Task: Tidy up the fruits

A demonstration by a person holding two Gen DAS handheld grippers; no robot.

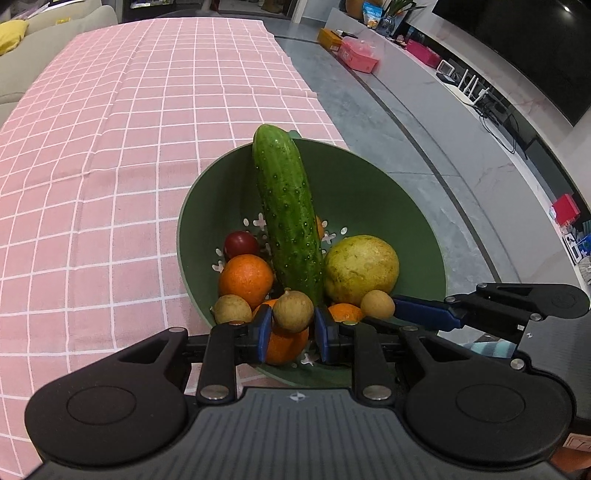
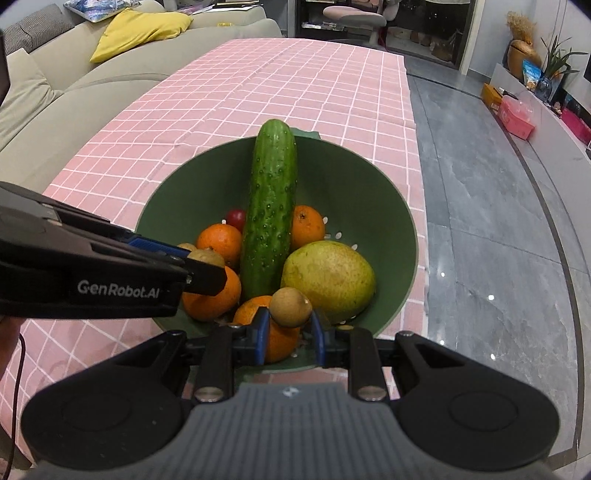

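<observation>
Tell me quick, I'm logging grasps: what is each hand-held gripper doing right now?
Left hand-held gripper: closed on a longan.
Right hand-held gripper: closed on another longan.

I am looking into a home living room. A beige sofa with a yellow cushion is sitting beside a table under a pink checked tablecloth. A large dark television is hanging above a long white media console holding boxes and a router. Grey marble tiles are covering the floor.
</observation>
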